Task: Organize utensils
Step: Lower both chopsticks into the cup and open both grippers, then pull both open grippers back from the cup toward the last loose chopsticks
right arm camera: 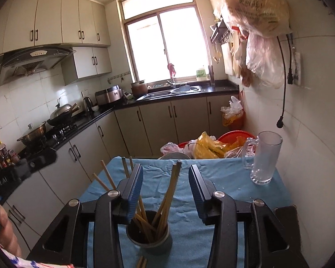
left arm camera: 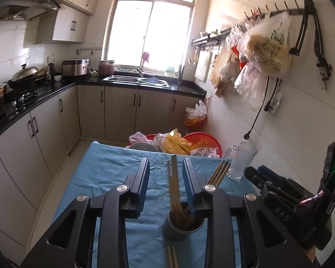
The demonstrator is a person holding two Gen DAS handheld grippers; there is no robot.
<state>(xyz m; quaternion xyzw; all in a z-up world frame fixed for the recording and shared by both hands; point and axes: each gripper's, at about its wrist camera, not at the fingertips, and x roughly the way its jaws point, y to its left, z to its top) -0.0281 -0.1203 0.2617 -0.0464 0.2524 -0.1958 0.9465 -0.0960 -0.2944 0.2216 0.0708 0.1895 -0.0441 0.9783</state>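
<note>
Left wrist view: left gripper (left arm camera: pixel 166 167) jaws apart, pads clear of the chopsticks (left arm camera: pixel 173 185) standing in the dark cup (left arm camera: pixel 181 231), lower centre, on the blue cloth (left arm camera: pixel 114 167).

Right wrist view: right gripper (right arm camera: pixel 165 174) likewise parted; chopsticks (right arm camera: pixel 169 192) between unpressed pads, cup (right arm camera: pixel 148 234) lower centre. Glass mug (right arm camera: pixel 264 158) right.
</note>
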